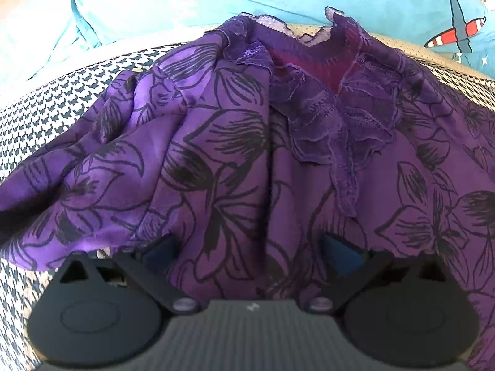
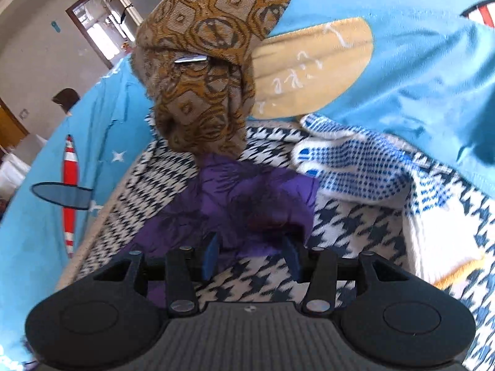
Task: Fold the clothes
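A purple garment [image 1: 235, 160] with black flower outlines and a lace collar [image 1: 334, 123] lies spread on a houndstooth cloth [image 1: 46, 108]. My left gripper [image 1: 252, 253] points steeply down at it. Its blue pads [image 1: 161, 250] stand wide apart, resting on the fabric near the hem, so it is open. In the right wrist view a bunched end of the same purple garment [image 2: 247, 198] lies on the houndstooth cloth [image 2: 355, 225]. My right gripper [image 2: 251, 256] has its blue pads [image 2: 212, 256] apart, with a fold of purple fabric reaching in between them, not pinched.
A turquoise blanket [image 1: 154, 3] with a plane print borders the houndstooth cloth at the back. In the right wrist view, a brown patterned fabric bundle [image 2: 201, 71] hangs over the garment's far end. A white glove with blue dots [image 2: 346, 160] lies to the right.
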Demonstrator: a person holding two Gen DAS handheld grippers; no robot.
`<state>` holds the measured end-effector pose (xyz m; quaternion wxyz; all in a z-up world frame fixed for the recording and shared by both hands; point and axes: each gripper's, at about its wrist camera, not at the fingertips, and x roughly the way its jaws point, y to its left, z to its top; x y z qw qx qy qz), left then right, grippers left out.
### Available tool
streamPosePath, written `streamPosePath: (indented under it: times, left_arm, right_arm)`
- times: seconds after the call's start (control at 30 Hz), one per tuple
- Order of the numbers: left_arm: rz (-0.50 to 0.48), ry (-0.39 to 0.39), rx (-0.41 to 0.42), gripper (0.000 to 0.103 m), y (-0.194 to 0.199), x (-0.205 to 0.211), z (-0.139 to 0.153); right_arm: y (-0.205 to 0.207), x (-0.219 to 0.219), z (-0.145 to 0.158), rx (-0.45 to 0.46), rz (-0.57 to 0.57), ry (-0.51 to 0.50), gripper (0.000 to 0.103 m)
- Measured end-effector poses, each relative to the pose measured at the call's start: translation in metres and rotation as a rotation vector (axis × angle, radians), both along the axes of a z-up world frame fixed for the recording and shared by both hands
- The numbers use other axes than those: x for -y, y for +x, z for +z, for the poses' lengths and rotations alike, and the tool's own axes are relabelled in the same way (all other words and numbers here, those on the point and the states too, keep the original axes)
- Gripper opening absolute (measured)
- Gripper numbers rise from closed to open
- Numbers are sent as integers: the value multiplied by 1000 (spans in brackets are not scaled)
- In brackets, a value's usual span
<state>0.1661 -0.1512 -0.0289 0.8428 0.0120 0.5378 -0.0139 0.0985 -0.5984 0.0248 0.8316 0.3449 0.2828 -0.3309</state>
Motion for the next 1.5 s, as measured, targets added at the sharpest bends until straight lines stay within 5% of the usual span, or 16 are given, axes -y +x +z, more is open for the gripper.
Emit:
streamPosePath:
  times: [0.17, 0.37, 0.4, 0.47, 0.57, 0.83, 1.1, 1.27, 1.3, 1.37, 1.5]
  left_arm:
    - [-2, -1, 0, 103, 0, -1, 0]
    - [-3, 2, 1, 103, 1, -1, 0]
    - [-3, 2, 1, 103, 1, 0, 0]
    - [-3, 3, 2, 103, 1, 0, 0]
    - [-3, 5, 2, 103, 2, 0, 0]
    - [-16, 15, 6, 103, 0, 2, 1]
    - [-14, 4, 6, 103, -2, 2, 6]
    - [-9, 1, 5, 103, -1, 0, 7]
    - [-8, 1, 6, 103, -1, 0, 8]
    - [-1, -1, 9, 103, -1, -1, 9]
    - [19, -3, 20, 103, -1, -6, 13]
  right_arm:
    - [5, 5, -9, 52, -36, -54, 67]
    - [12, 4, -16, 71, -33, -137, 69]
    - [14, 2, -15, 57, -24, -163, 65]
    - [18, -3, -14, 30, -12, -214, 24]
    - [14, -2, -10, 61, -12, -192, 8]
    - [-18, -18, 49, 149, -152, -387, 5]
    - [-40, -10, 71, 59, -378, -568, 5]
    - [-37, -8, 75, 36, -320, -555, 9]
    - [-36, -11, 77, 31, -319, -568, 13]
    - [-38, -18, 81, 49, -329, -592, 42]
    - [-34, -30, 84, 100, -248, -578, 48]
